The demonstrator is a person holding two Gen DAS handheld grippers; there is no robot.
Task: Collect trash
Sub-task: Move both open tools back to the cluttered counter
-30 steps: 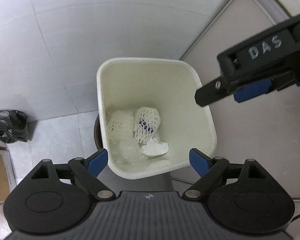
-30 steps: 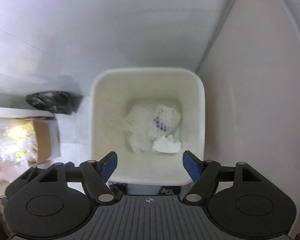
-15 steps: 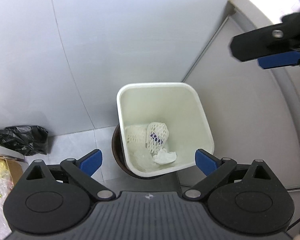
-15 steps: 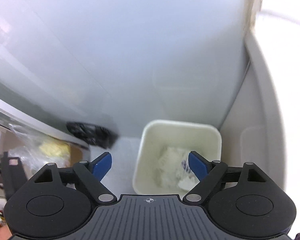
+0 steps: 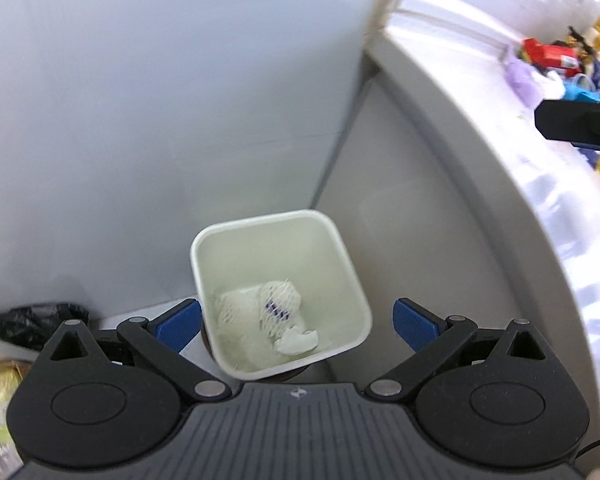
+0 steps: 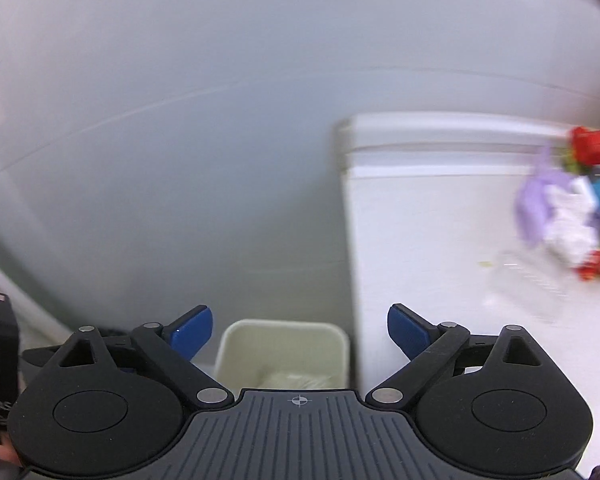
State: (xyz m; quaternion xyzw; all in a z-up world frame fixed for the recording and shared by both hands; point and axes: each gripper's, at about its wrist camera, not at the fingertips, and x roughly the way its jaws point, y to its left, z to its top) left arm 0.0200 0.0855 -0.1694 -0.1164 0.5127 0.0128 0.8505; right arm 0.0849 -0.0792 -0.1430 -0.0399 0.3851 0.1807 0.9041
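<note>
A white waste bin (image 5: 300,240) stands on the floor in the corner between the grey wall and a white counter. Inside it lie white foam fruit nets (image 5: 277,304) and a crumpled white tissue (image 5: 297,342). My left gripper (image 5: 295,320) hangs high above the bin, its jaws opening with nothing between them. My right gripper (image 6: 300,326) is higher still and faces the wall, its jaws also opening and empty. The bin (image 6: 283,344) shows low in the right wrist view. One black finger (image 5: 576,124) of the right gripper juts in over the counter.
A black plastic bag (image 5: 39,320) lies on the floor left of the bin. The white counter (image 5: 500,160) runs along the right. At its far end sit a purple bag (image 6: 540,200), a red box (image 6: 592,148) and other packaging. The right wrist view is blurred.
Both grippers have risen away from the bin, which now looks smaller. Both pairs of jaws have spread wider. The right gripper tilted up, so its view now takes in the wall and counter top.
</note>
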